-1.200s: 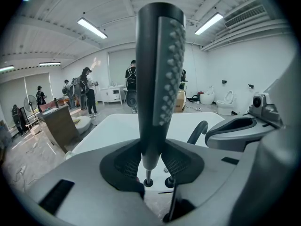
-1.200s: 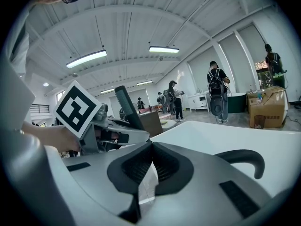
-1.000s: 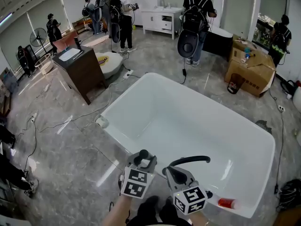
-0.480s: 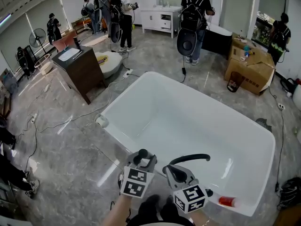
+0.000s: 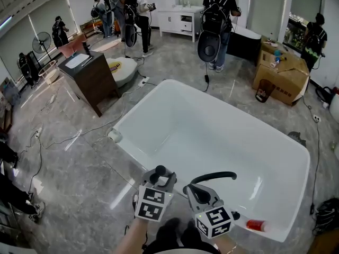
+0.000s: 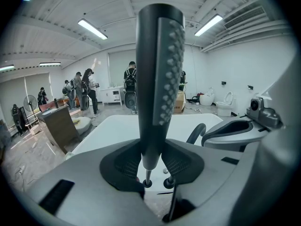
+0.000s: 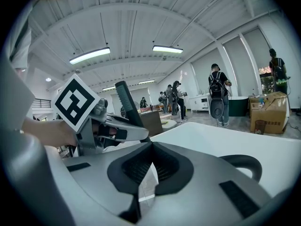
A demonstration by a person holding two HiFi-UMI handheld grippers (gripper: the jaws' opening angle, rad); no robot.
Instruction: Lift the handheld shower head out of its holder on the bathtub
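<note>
The handheld shower head (image 6: 159,74) is a dark grey wand with rows of nozzles, and it stands upright between the jaws of my left gripper (image 6: 151,149), which is shut on its lower handle. Below the handle a thin metal stem runs down to a black ring on the rim of the white bathtub (image 5: 159,97). In the head view the shower head (image 5: 160,170) and left gripper (image 5: 159,180) are at the tub's near rim. My right gripper (image 5: 192,191) is beside them, its pads together with nothing between. In the right gripper view, this gripper (image 7: 151,147) is right of the shower head (image 7: 126,100).
A black curved faucet spout (image 5: 214,177) arches over the near rim just right of the grippers. A red object (image 5: 255,225) lies on the rim further right. A dark wooden cabinet (image 5: 92,78), cardboard boxes (image 5: 280,73), floor cables and several people stand around the tub.
</note>
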